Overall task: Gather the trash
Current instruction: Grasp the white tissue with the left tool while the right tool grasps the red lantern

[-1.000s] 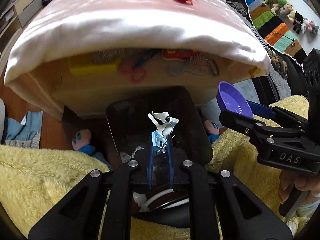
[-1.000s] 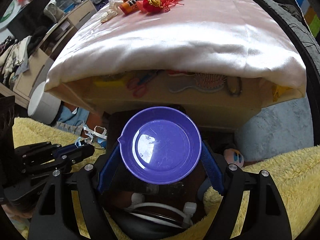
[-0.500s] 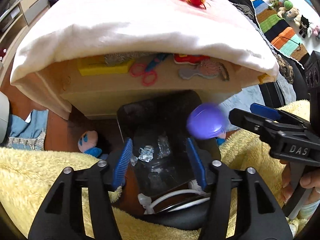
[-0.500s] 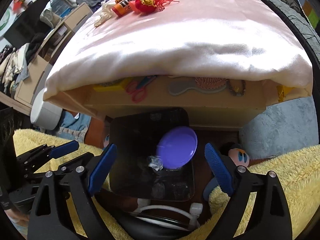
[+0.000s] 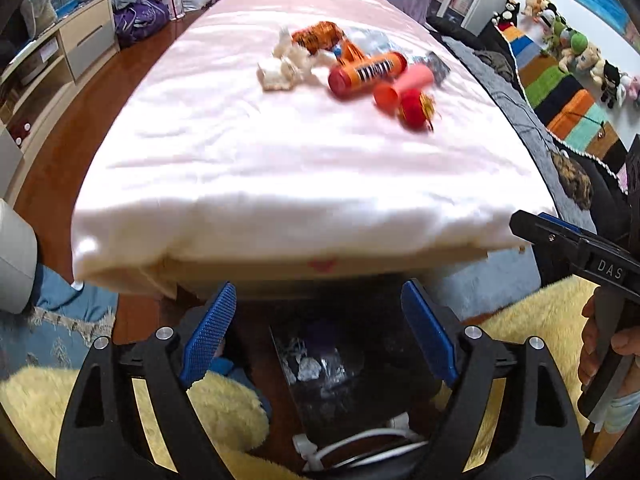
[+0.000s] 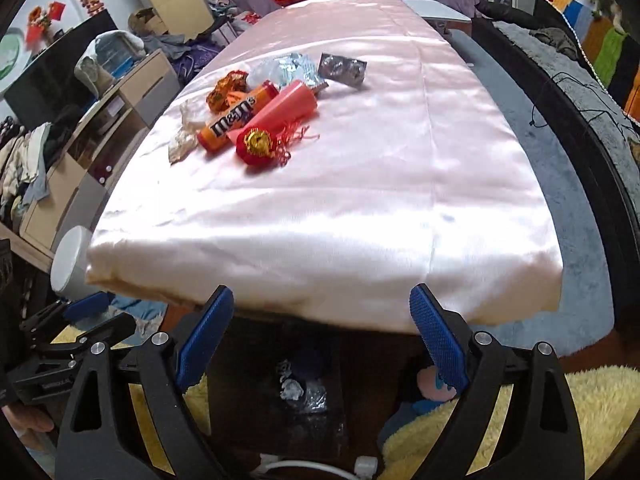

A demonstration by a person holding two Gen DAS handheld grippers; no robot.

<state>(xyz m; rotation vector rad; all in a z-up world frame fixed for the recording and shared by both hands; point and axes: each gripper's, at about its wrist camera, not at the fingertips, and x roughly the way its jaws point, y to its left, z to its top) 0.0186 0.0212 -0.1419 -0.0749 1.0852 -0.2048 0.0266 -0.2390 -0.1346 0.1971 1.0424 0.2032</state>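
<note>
Both tools hang at the near edge of the desk, which is draped in a pale pink cloth. The left gripper has its blue-padded jaws spread wide apart with nothing between them. The right gripper shows the same: jaws wide, nothing held. From the left wrist view, the right tool pokes in at the right edge, a hand wrapped on its handle.

Below the desk edge, between both sets of jaws, sits a dark bin on the floor. Crumpled silvery wrappers lie inside it, and something purple shows beside them, too dim to make out.

Up on the cloth, well back from the edge, a cluster of trash is waiting: an orange candy tube, a pink tube touching it, a red tasselled ornament just in front, an orange foil wrapper behind, a white crumpled wad to the left, and a silver blister pack a little off to the right.

A yellow fluffy blanket lies low around the bin.
</note>
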